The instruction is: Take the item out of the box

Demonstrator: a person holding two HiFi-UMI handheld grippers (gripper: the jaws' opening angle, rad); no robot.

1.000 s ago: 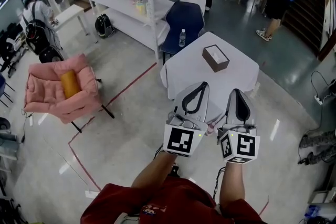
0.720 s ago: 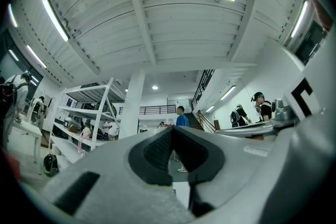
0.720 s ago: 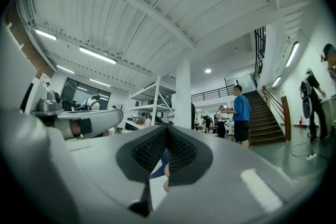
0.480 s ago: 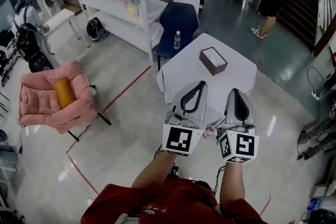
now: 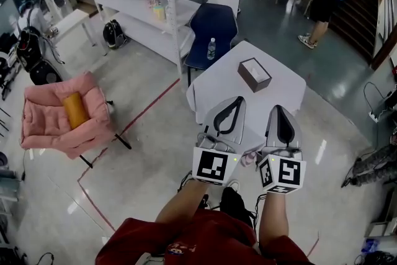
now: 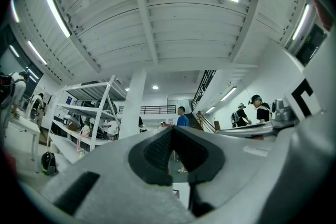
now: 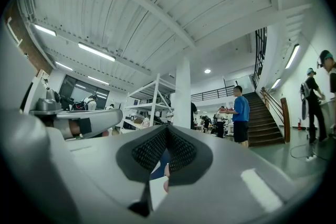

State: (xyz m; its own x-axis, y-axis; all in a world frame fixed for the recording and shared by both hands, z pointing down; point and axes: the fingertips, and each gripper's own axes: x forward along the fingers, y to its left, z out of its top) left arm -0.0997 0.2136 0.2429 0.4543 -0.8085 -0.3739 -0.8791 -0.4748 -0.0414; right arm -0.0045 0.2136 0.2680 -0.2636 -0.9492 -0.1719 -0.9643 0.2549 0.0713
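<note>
Beyond the left tool (image 5: 238, 99) and right tool (image 5: 278, 108), both closed, a rectangular brown box (image 5: 255, 74) rests on tablecloth (image 5: 223, 76).

The person wears a red shirt (image 5: 198, 239) with short sleeves and a small print on the front. Beyond the shirt, the left gripper (image 5: 238, 100) and right gripper (image 5: 280, 108) are 2 pale grey wedge-shaped shells, each with a dark teardrop-shaped opening lined by black meshed pads (image 7: 149, 150). At the end nearest the shirt, each carries a marker cube (image 5: 216, 166) with black-and-white squares and 1 tiny green light. A thin dark cable (image 5: 256, 211) hangs just above the shirt.
</note>
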